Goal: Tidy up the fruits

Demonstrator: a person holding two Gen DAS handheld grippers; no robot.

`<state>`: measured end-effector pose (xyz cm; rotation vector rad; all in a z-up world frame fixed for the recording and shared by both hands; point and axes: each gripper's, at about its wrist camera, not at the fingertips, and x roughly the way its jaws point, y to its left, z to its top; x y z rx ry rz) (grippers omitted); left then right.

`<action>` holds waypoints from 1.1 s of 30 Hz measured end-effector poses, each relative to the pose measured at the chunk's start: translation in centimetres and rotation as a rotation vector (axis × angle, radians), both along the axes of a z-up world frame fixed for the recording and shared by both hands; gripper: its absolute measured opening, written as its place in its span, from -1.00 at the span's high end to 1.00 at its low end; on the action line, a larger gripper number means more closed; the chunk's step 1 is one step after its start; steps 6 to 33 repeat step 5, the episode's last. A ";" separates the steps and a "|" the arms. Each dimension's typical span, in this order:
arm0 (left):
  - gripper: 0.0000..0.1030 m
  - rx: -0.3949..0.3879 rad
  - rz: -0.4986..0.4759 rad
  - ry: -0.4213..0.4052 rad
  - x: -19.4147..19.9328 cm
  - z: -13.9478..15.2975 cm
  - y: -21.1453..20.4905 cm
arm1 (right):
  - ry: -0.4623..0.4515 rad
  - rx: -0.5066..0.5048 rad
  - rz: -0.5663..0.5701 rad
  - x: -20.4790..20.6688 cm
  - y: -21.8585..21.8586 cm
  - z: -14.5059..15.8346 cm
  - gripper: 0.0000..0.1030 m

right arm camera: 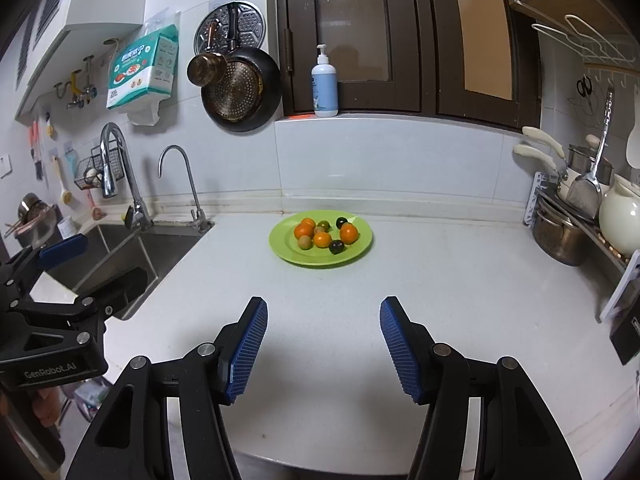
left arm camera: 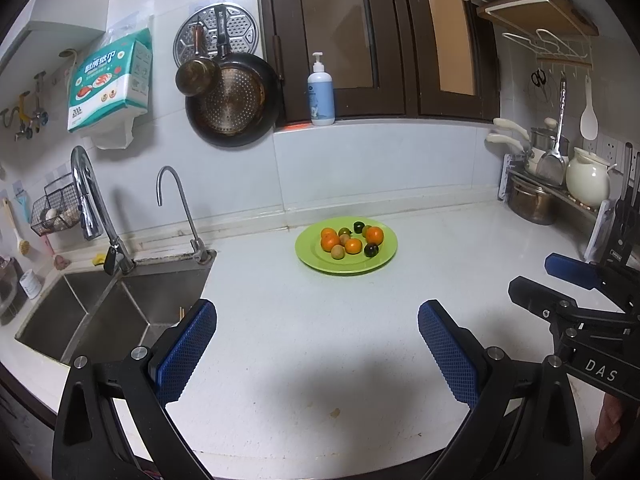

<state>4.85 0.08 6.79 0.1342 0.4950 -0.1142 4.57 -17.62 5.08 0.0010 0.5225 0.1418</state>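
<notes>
Jaws spread wide and empty on both: left gripper [left arm camera: 318, 340] and right gripper [right arm camera: 324, 336] held side by side, level above the white counter [right arm camera: 440, 280], aimed at the fruits [right arm camera: 322, 234] piled on the green plate [right arm camera: 288, 254] ahead near the backsplash.

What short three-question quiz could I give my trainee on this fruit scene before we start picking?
1. True or false: all the fruit lies on the green plate.
2. Multiple choice: the left gripper and right gripper are
A) both open and empty
B) both shut on fruit
C) one open, one shut
3. Fill in: the sink lies to the plate's ____ in both views.

Key
1. True. Orange fruits such as this one and dark ones such as this all sit inside the plate; none is seen on the counter.
2. A
3. left
</notes>
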 end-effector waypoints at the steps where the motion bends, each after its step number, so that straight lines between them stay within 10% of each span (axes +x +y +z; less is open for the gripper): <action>1: -1.00 0.002 0.001 0.001 0.0 0.0 0.0 | 0.000 0.001 0.000 0.0 0.0 0.0 -0.16; 33: -0.99 0.003 0.001 -0.001 0.0 -0.1 0.0 | 0.002 0.003 -0.002 0.0 -0.1 0.0 -0.16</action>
